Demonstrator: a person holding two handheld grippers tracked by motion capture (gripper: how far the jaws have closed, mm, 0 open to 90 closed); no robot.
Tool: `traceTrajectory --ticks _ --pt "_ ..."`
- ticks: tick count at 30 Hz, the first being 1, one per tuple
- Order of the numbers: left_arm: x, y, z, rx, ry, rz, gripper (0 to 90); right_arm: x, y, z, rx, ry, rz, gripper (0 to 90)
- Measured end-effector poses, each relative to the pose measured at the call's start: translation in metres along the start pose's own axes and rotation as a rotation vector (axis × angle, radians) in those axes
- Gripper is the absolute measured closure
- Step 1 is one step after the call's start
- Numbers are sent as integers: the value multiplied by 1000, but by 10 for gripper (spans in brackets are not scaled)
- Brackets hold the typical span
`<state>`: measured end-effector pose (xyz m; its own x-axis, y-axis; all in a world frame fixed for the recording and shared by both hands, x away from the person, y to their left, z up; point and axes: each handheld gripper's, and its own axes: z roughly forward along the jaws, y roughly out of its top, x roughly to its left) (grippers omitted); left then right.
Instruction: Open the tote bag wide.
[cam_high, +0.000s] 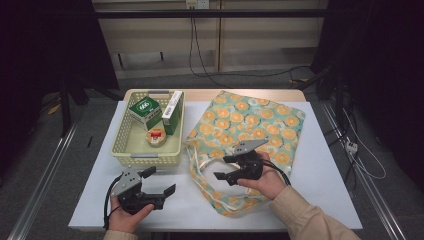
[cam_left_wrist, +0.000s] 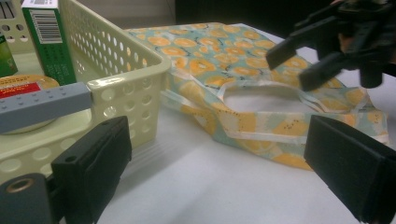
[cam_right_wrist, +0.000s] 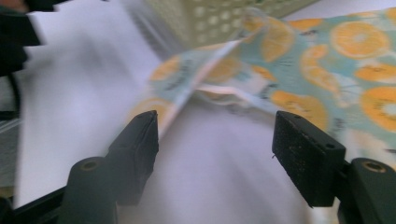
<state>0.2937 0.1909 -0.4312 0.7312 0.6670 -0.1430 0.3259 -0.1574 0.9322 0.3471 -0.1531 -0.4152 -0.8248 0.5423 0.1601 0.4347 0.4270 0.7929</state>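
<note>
High view: the orange-slice-printed teal cloth tote bag (cam_high: 250, 135) lies flat on the white surface (cam_high: 325, 170), just right of the cream perforated plastic basket (cam_high: 148, 151), which holds green boxes (cam_high: 145, 111) and a round tin (cam_high: 155, 136). The right hand-held gripper (cam_high: 224, 167) hovers over the bag's looped handles (cam_high: 200, 172), jaws spread and empty. The left hand-held gripper (cam_high: 161, 181) waits in front of the basket, jaws spread.

Left gripper view: the handles lie slack on the surface right of the basket, beneath the right hand-held gripper (cam_left_wrist: 299, 60).

Right gripper view: blurred; the spread jaws have nothing between them, a handle strap (cam_right_wrist: 196, 79) just beyond.

Judgement: opening the bag is in hand; next, pinch a handle and lift the mouth.
</note>
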Motion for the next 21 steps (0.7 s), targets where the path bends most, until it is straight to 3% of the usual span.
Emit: traceTrajectory --ticks 5,11,14,16,17,21 --pt "1 0 -1 -2 0 -8 64 28 -2 6 35 69 -36 293" --pt "4 -1 -1 2 6 -11 64 46 -4 12 40 121 -52 346" --pt "3 -1 -1 0 4 -10 64 47 -8 19 63 127 -58 492" --pt "3 -1 -2 0 3 -12 64 47 -11 22 84 150 -57 539" --pt "3 -1 -2 1 5 -11 64 48 -13 23 95 158 -77 674" --pt "4 -1 -2 0 9 -11 65 45 -14 23 105 168 -69 857"
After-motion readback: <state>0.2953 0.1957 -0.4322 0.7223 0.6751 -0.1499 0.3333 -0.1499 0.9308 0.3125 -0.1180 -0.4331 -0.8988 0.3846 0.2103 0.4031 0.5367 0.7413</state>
